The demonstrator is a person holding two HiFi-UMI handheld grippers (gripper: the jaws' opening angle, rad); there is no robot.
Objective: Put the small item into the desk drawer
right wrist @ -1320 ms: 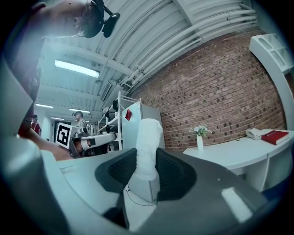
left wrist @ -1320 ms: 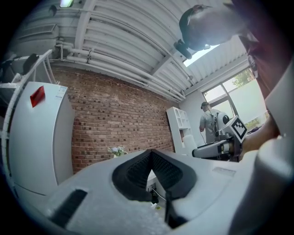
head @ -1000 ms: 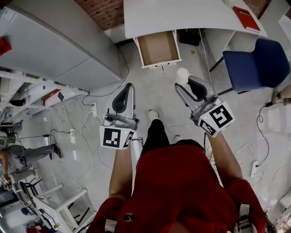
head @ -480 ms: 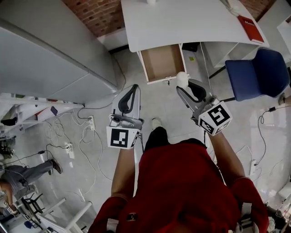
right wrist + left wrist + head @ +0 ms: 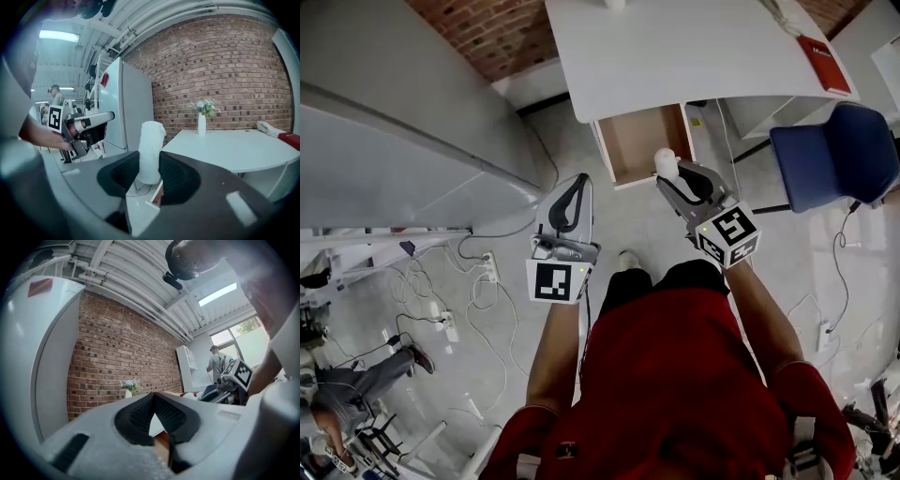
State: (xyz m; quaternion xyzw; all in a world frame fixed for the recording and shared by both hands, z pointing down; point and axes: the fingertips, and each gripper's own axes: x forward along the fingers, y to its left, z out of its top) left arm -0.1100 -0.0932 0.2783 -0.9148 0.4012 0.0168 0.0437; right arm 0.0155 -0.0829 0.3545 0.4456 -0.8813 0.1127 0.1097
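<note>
A small white roll (image 5: 665,161) (image 5: 151,150) stands upright between the pads of my right gripper (image 5: 671,178) (image 5: 150,169), which is shut on it. In the head view the roll hangs over the front right corner of the open desk drawer (image 5: 623,176), a shallow white box with a bare brown bottom. The drawer juts out from under the white desk (image 5: 694,47). My left gripper (image 5: 571,187) (image 5: 153,397) is held left of the drawer's front, above the floor. Its pad tips meet with nothing between them.
A blue chair (image 5: 834,164) stands right of the drawer. A red book (image 5: 827,64) lies on the desk's right end and a white vase with flowers (image 5: 201,123) at its back. A large grey cabinet (image 5: 394,122) fills the left. Cables (image 5: 478,281) trail across the floor.
The person has stepped closer to the desk. My right gripper has carried the white roll forward to the drawer's front right corner. My left gripper has come along beside it.
</note>
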